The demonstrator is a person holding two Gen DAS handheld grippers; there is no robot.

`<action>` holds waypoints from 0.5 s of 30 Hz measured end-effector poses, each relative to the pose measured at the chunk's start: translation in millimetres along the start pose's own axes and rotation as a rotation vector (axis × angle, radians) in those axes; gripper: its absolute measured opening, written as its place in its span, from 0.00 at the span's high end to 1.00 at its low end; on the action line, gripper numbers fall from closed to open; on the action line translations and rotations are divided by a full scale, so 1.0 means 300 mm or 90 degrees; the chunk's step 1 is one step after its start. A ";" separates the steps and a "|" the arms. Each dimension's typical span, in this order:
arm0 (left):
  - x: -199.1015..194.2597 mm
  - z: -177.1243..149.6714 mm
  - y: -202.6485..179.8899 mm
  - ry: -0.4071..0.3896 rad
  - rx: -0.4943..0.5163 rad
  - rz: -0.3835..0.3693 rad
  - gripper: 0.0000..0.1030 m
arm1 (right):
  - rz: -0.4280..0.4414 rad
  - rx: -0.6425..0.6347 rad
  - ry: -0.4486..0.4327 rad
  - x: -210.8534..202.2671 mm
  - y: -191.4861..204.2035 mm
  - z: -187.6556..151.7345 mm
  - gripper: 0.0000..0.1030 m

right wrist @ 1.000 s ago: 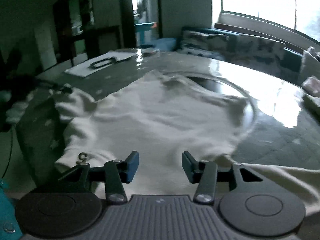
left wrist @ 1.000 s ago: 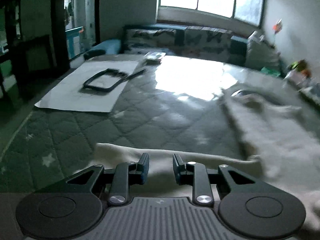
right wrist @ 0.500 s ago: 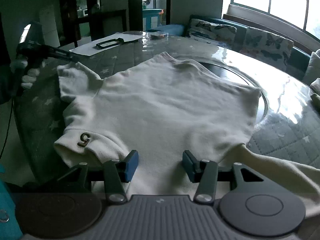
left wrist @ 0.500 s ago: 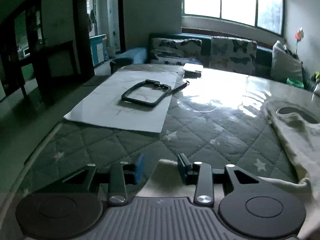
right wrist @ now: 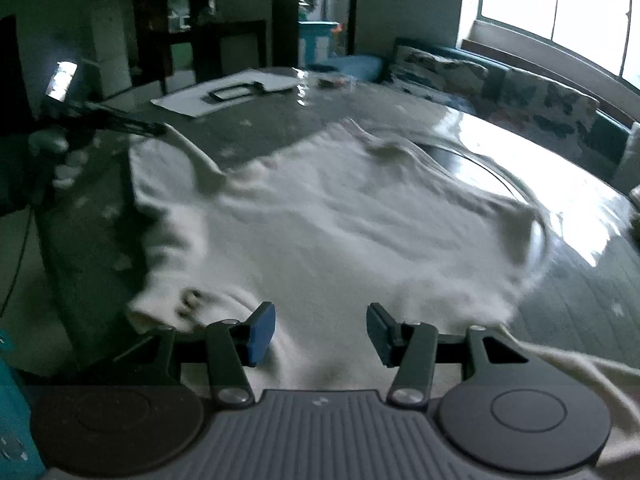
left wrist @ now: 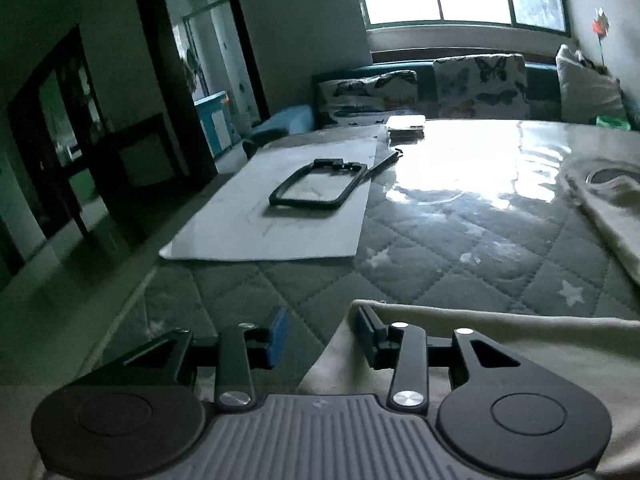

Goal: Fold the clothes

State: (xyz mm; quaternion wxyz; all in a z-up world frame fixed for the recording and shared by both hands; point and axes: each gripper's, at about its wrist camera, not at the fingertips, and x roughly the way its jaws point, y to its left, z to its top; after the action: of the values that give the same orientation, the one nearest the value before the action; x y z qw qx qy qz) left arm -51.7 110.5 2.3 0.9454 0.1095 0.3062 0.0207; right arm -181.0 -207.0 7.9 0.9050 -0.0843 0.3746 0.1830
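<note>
A white sweater [right wrist: 344, 232] lies spread on the quilted grey table cover [right wrist: 580, 320], blurred in the right wrist view. My right gripper [right wrist: 321, 330] is open, low over its near hem. In the left wrist view my left gripper [left wrist: 322, 334] is open, with a sleeve edge of the sweater [left wrist: 480, 328] under its right finger; the neck part shows at the far right [left wrist: 612, 208]. The left gripper also shows in the right wrist view [right wrist: 120, 122] at the sleeve tip, held by a gloved hand.
A white sheet [left wrist: 280, 216] with a black frame [left wrist: 316, 188] lies at the table's far left. A small box [left wrist: 405, 125] sits further back. A sofa with butterfly cushions [left wrist: 476, 84] stands under the window. The table edge [left wrist: 128, 300] drops off left.
My left gripper has opened wider and slid left, so less cloth lies between its fingers. The right gripper has opened a little wider; the sweater has shifted and rippled.
</note>
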 end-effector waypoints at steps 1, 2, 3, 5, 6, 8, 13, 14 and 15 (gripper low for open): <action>0.002 0.001 -0.004 0.000 0.002 0.003 0.59 | 0.009 -0.009 -0.003 0.008 0.018 0.013 0.50; 0.005 0.001 -0.003 -0.001 0.002 0.003 0.59 | 0.018 -0.019 -0.007 0.015 0.037 0.027 0.50; 0.007 0.000 0.000 -0.001 0.001 0.002 0.59 | 0.031 -0.034 -0.013 0.031 0.067 0.046 0.50; 0.013 0.000 0.004 -0.002 0.003 0.001 0.59 | 0.056 -0.066 -0.024 0.061 0.128 0.085 0.53; 0.015 0.001 0.003 -0.002 0.007 0.002 0.59 | 0.069 -0.077 -0.027 0.075 0.151 0.100 0.54; 0.022 0.008 -0.001 0.000 0.018 0.004 0.59 | 0.113 -0.098 -0.020 0.114 0.209 0.131 0.57; 0.042 0.021 -0.008 -0.002 0.040 0.006 0.59 | 0.164 -0.185 0.006 0.163 0.343 0.142 0.75; 0.044 0.023 -0.007 -0.002 0.042 0.005 0.59 | 0.154 -0.191 0.006 0.173 0.355 0.139 0.76; 0.046 0.025 -0.007 -0.002 0.045 0.004 0.59 | 0.144 -0.197 0.006 0.183 0.367 0.136 0.80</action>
State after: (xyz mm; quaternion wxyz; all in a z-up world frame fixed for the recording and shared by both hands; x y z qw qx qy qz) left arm -36.2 108.5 -0.2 0.9412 0.1440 0.3053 0.0126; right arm -162.2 -79.2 -4.0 0.8531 -0.1806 0.3534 0.3388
